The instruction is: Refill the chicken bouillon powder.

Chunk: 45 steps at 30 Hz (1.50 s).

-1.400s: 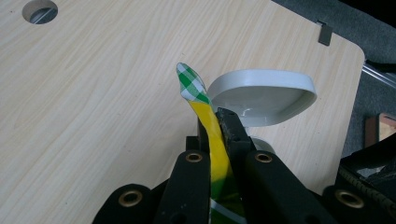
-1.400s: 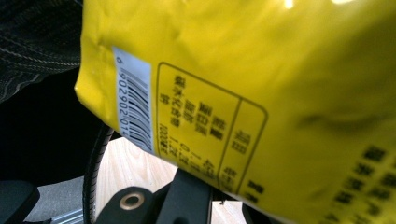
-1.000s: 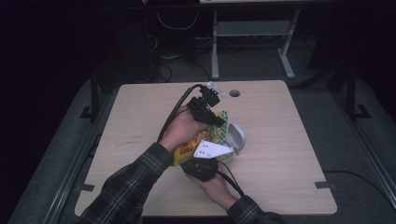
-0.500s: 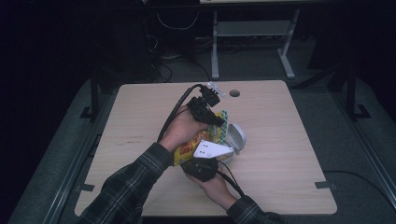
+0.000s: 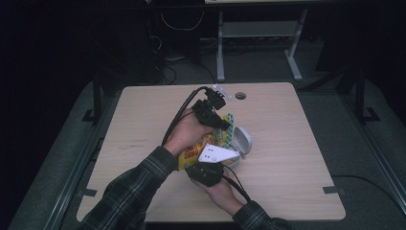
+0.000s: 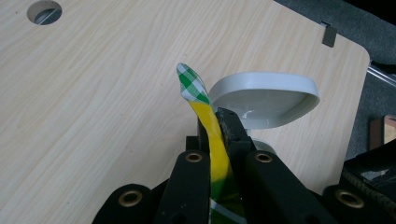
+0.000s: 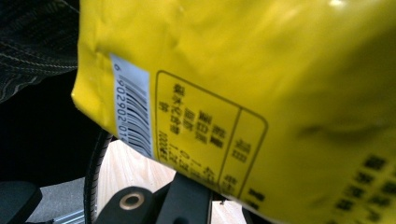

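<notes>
The left gripper (image 6: 215, 135) clamps its jaws on the bag's (image 5: 194, 151) top edge over the bowl (image 6: 261, 100) — likely to pour — while the right gripper's (image 5: 207, 171) jaws, hidden, can't be judged.

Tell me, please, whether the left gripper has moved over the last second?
No. In the high view the left gripper sits at the same spot below the table's hole, shut on the yellow bag.
</notes>
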### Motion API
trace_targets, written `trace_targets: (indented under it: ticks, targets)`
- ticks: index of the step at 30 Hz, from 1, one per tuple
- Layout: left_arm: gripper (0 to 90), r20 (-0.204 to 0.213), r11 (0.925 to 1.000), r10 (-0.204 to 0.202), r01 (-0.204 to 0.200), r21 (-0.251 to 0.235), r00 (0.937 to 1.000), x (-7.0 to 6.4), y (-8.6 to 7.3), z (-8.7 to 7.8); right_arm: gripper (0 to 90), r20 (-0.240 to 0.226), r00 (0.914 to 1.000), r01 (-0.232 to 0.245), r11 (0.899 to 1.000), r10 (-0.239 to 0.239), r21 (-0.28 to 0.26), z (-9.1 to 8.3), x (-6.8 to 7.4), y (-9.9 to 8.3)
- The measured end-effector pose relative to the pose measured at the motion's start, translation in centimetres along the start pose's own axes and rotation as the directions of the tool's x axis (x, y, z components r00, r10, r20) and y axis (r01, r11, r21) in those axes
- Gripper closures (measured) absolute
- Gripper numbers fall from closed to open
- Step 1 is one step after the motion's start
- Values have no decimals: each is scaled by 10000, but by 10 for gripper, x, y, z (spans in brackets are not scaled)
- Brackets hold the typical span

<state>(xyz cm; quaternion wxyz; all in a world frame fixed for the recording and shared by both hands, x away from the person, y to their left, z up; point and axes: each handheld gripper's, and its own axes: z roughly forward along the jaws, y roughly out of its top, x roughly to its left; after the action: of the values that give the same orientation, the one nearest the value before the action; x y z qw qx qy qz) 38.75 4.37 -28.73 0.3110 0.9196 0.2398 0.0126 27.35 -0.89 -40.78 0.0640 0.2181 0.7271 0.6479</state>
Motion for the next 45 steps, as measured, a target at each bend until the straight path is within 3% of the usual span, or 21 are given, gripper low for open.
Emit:
trace_targets:
  ticks: [9,29,45]
  targets:
    - [896,127,9999,-49,51,-127,9999,0,-2,-3,900,-14,9998,186,9998,-186,77,0,1,0]
    - [899,990,9973,-154,224,-704,9950,-1,-9,-20,900,-30,10000,31,9995,-30,312,1,-4,-5]
    - [900,1577,9856,14,252,-1669,9875,6,-27,-50,900,236,9997,-128,9978,113,654,3,-7,-10]
